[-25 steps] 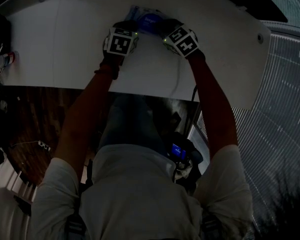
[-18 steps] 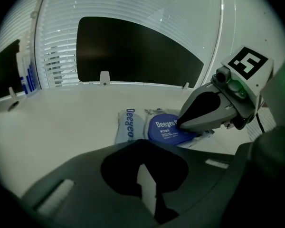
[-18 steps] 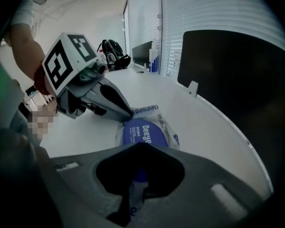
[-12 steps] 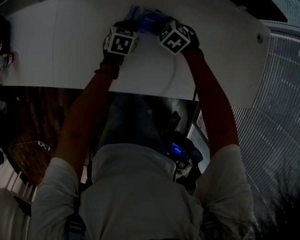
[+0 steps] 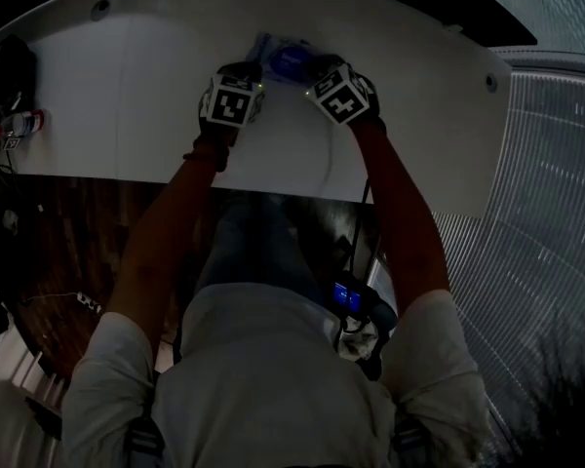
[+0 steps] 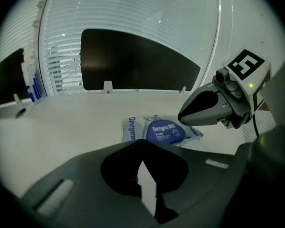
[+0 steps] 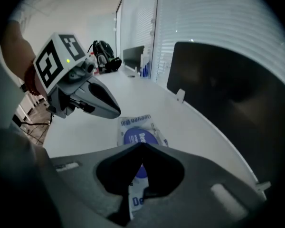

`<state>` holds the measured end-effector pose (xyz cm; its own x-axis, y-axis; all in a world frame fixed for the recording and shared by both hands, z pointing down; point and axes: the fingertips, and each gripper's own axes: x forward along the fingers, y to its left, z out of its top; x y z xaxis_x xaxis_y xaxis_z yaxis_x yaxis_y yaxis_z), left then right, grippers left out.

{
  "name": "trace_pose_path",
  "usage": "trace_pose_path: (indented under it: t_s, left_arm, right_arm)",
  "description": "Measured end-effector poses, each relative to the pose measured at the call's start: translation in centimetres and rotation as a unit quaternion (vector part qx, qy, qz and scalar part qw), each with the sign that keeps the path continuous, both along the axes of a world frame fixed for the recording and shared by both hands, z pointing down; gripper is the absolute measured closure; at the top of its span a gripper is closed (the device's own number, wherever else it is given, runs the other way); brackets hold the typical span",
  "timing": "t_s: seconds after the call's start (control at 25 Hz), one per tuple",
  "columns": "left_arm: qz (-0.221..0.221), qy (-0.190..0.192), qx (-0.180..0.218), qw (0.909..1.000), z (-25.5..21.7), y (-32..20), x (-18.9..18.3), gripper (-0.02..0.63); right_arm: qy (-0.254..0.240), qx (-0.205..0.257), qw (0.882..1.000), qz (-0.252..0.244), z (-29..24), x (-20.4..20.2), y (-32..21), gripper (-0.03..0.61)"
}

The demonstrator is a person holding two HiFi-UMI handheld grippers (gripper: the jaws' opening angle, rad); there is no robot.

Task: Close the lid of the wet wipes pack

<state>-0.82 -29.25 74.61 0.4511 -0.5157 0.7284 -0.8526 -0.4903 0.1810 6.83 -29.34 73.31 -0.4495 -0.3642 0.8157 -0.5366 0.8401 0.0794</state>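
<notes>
The wet wipes pack (image 5: 287, 57) lies flat at the far side of the white table (image 5: 136, 96). Its blue oval lid (image 6: 165, 132) looks flat down on the pack. My left gripper (image 6: 141, 148) is shut with only a thin slit between its jaws, and it sits just short of the pack's near edge. From the right, my right gripper (image 7: 141, 148) is also shut, with its tips over the near part of the lid (image 7: 135, 137). Whether it touches the lid is hidden. Each gripper shows in the other's view: the right gripper (image 6: 213, 109) and the left gripper (image 7: 92, 99).
A dark panel (image 6: 137, 61) stands upright at the table's back edge, with window blinds (image 6: 61, 56) behind it. Bottles (image 6: 31, 82) stand at the far left corner. Small items and cables (image 5: 15, 123) lie at the table's left end.
My right gripper has turned and moved a little left toward the pack's lid. The left gripper has barely moved. The head view has shifted slightly.
</notes>
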Motion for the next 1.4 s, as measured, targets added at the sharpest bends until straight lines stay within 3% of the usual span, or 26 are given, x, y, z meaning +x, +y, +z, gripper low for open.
trace_pose_path:
  t_s: [0.16, 0.32, 0.48, 0.68, 1.04, 1.4]
  left_arm:
    - [0.007, 0.017, 0.053, 0.9984, -5.8, -0.2, -0.3, 0.612]
    - [0.009, 0.040, 0.095, 0.9946, -11.4, 1.8, -0.6, 0.612]
    - [-0.004, 0.077, 0.103, 0.9917, -15.8, 5.0, -1.2, 0.612]
    - [-0.011, 0.128, 0.129, 0.9833, -22.0, 8.4, -1.4, 0.612]
    - [0.027, 0.178, 0.192, 0.9648, -29.5, 12.8, 0.2, 0.611]
    - [0.031, 0.209, 0.212, 0.9542, -33.5, 19.8, 0.5, 0.612]
  right_arm:
    - [-0.056, 0.047, 0.997, 0.032, -6.4, -0.1, 0.3, 0.578]
    - [-0.139, 0.096, 0.983, 0.076, -14.2, -0.5, 2.4, 0.578]
    - [-0.219, 0.127, 0.959, 0.129, -20.7, -0.7, 5.8, 0.578]
    - [-0.310, 0.167, 0.920, 0.170, -27.6, -1.2, 10.3, 0.578]
    - [-0.371, 0.222, 0.882, 0.187, -32.6, -1.0, 16.5, 0.578]
    - [-0.423, 0.223, 0.855, 0.202, -35.4, -1.3, 23.2, 0.578]
